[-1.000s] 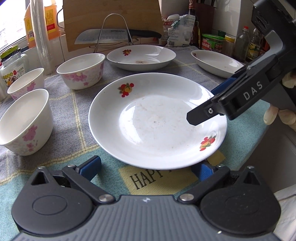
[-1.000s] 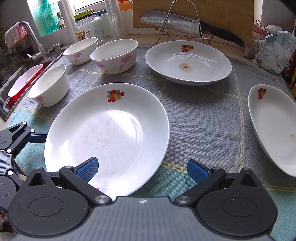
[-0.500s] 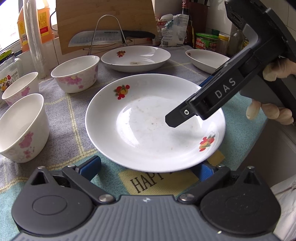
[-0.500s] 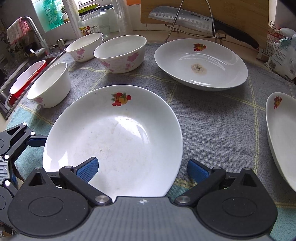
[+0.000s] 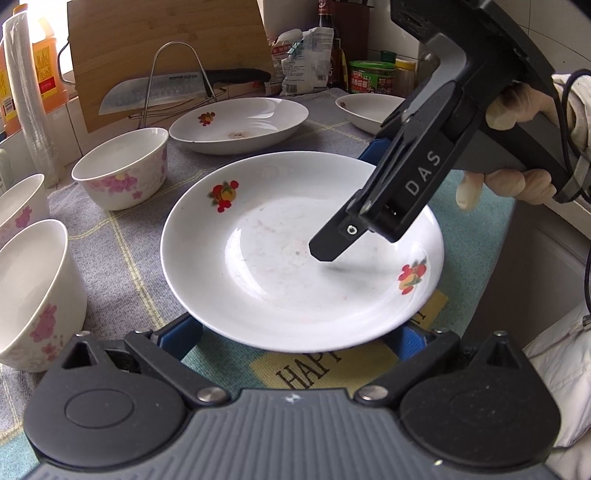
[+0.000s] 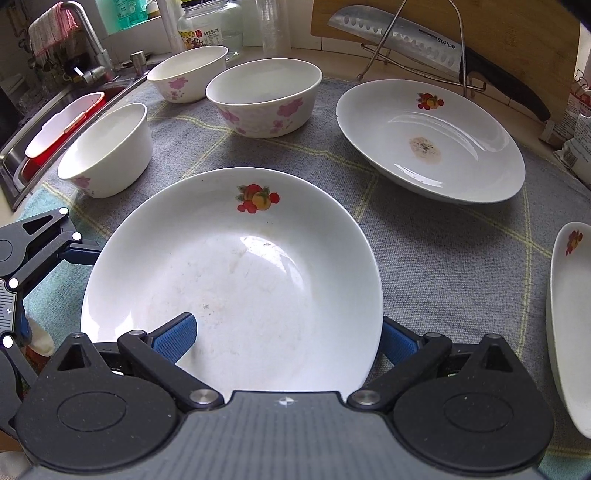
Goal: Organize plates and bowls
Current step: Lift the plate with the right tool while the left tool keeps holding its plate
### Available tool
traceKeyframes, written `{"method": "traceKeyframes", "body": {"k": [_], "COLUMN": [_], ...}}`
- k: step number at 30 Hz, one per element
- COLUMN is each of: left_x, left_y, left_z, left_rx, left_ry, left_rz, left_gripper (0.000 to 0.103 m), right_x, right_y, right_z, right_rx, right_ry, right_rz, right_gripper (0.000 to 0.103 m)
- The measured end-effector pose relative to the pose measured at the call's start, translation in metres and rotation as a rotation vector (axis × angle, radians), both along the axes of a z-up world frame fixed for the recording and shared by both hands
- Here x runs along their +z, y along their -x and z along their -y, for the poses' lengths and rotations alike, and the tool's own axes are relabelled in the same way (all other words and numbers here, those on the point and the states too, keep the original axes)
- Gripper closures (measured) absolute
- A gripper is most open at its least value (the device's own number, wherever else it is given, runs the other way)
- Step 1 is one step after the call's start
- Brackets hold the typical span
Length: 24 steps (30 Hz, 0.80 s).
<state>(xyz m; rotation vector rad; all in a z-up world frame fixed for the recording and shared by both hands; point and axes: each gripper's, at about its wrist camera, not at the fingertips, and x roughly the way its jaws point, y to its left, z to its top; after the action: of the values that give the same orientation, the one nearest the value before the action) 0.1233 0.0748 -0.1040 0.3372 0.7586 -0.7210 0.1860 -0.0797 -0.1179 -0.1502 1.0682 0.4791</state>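
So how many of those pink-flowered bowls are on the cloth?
3. One large bowl sits at the back middle, a smaller bowl behind it near the tap, and another bowl at the left by the sink. None looks hidden.

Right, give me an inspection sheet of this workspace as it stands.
Surface: grey checked cloth over the counter.
Job's things: near plate between both tools; stained plate behind; third plate at right; three flowered bowls.
Clutter: knife on a wire rack, bags, jars, bottles.
Grippers: left hand-held gripper open, plate rim between its fingers; right hand-held gripper open, one finger over the plate, one outside.
Cables: black cable at the right hand.
Surroundings: sink at left.
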Motion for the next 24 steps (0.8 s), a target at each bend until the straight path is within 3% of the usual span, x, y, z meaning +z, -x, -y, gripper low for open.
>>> {"method": "traceKeyframes", "body": {"k": [13,24], "left_x": [0.0,0.003], "left_y": [-0.004,-0.003], "left_z": [-0.004,-0.004], "left_rx": [-0.046,-0.075], "left_ry": [-0.003,-0.02], "left_rz": [0.014,0.02], "left_gripper": [0.0,0.0], "right_x": [0.006,0.008], "right_y": [-0.024,-0.039], "right_z": [0.016,0.023], "right_rx": [0.062,0.057], "right_ry": [-0.155,-0.208], "right_rz": [-0.099,-0.144], "right_gripper": [0.0,0.013]}}
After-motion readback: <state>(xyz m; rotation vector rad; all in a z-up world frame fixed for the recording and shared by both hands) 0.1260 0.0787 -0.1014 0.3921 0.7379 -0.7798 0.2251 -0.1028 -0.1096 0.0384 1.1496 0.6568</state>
